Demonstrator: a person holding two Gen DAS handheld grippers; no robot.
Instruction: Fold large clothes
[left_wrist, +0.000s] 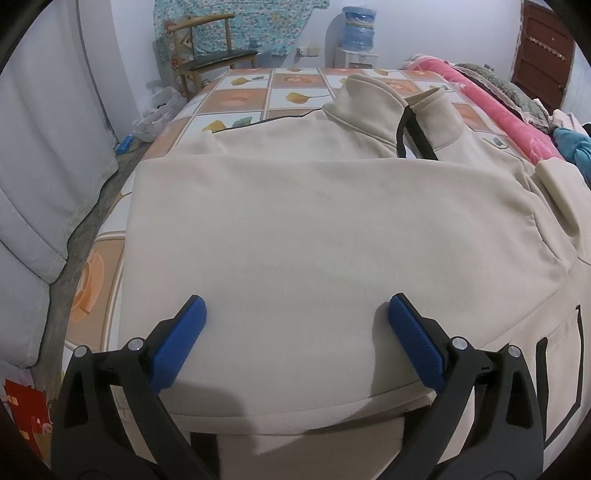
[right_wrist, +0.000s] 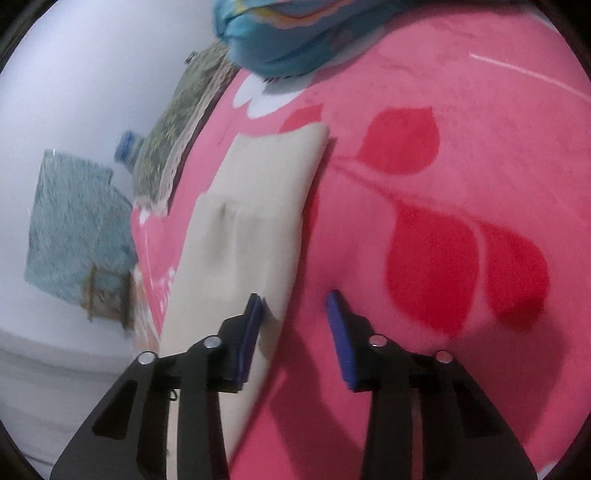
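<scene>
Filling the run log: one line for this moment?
left gripper open over cream jacket | right gripper open at sleeve on pink blanket

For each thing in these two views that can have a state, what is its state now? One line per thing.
Jacket: lying on the bed, one side folded over, zipper open at the collar.
Sleeve: stretched out flat on the pink blanket.
Left claw: open, over the folded jacket, holding nothing.
Right claw: open, at the sleeve's edge, not pressing on it.
Chair: upright, unoccupied.
</scene>
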